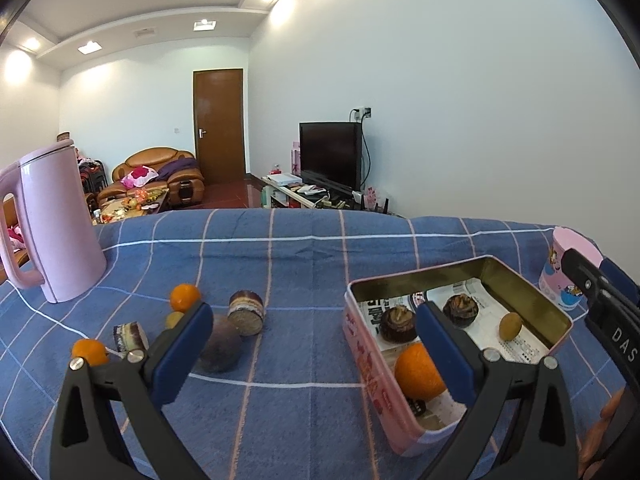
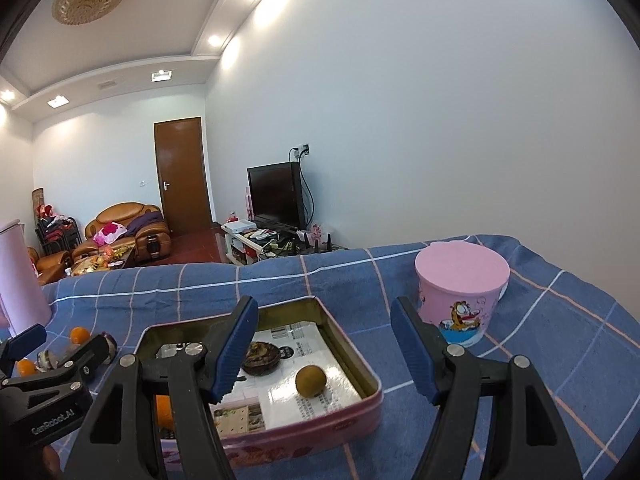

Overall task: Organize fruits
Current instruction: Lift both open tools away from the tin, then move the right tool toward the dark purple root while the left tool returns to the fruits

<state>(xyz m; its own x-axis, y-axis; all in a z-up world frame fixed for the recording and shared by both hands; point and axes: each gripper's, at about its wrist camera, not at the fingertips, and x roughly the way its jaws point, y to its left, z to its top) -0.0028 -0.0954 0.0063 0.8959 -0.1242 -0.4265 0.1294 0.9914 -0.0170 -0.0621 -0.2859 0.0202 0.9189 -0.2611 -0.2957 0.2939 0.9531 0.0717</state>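
Tin (image 1: 520, 280) held an orange (image 1: 418, 372), kiwi (image 1: 510, 326) and two cakes. Three small oranges (image 1: 185, 297) and a dark fruit (image 1: 220, 346) sat loose on the cloth. You had both grippers (image 1: 312, 344) (image 2: 324, 352) spread wide, empty.

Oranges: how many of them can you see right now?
3. One big orange lies in the tin. Two small ones sit on the cloth left of it: one farther back, one nearer. The left gripper may hide more.
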